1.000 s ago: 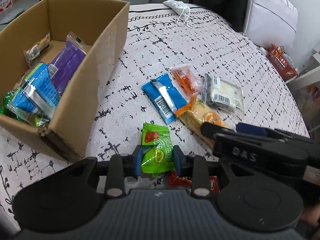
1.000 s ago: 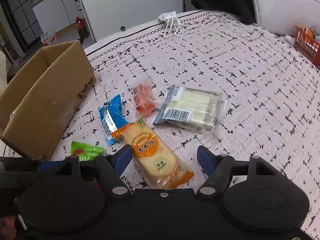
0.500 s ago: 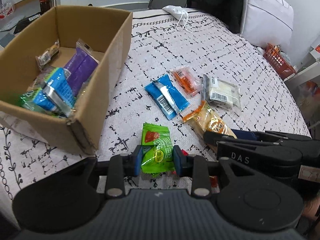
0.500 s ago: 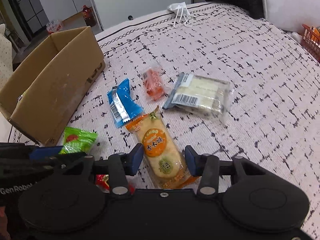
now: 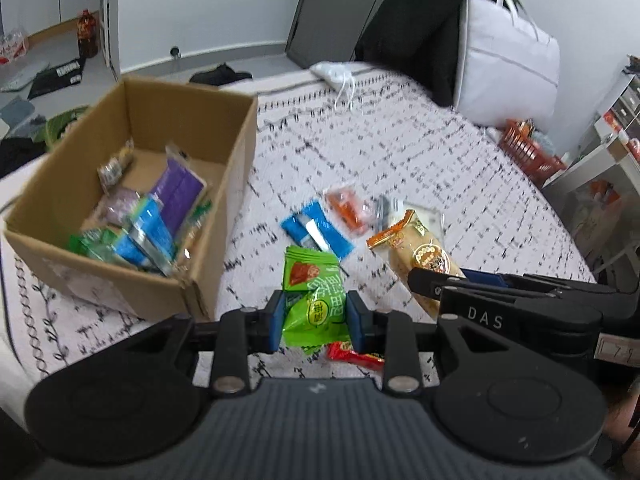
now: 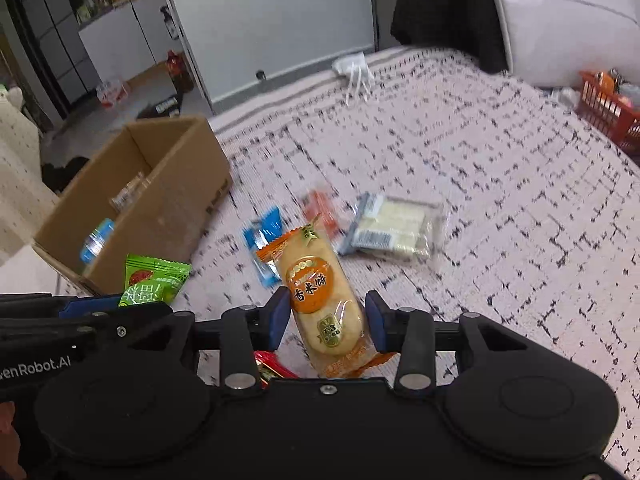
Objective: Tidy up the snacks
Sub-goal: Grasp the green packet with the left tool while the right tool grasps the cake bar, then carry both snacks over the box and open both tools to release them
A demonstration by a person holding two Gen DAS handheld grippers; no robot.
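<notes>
Two grippers work side by side over a bed-like surface covered in white fabric point(image 5: 420, 152) printed with a broken black grid. At 6 o'clock in the left wrist view, the left gripper point(image 5: 315, 322) is clamped on a green snack packet point(image 5: 314, 300) printed with a red strawberry and a yellow-green round label; the characters are not legible. A red wrapper point(image 5: 354, 356) lies on the fabric just below it. The right gripper point(image 6: 327, 322) has just closed its jaws and now pinches an orange-ended rice cracker pack point(image 6: 320, 296) bearing an orange disc with the characters 香米饼, lifted clear of the fabric. "DAS" is moulded on the right gripper's side; "enRobot.AI" reads on the left gripper's. Toward 12 o'clock on the fabric lie a blue packet point(image 5: 318, 232), a small orange packet point(image 5: 346, 208) and a clear pack of white bars point(image 6: 394, 228) with a barcode. At 10 o'clock stands an open cardboard box point(image 5: 236, 184) holding purple, blue and green packets. Farther off lie a white face mask point(image 6: 354, 68), a red basket point(image 6: 608, 112) at 2 o'clock, a white zipped bag point(image 5: 508, 56), a dark garment and a brown bottle point(image 5: 87, 34) on the floor.
</notes>
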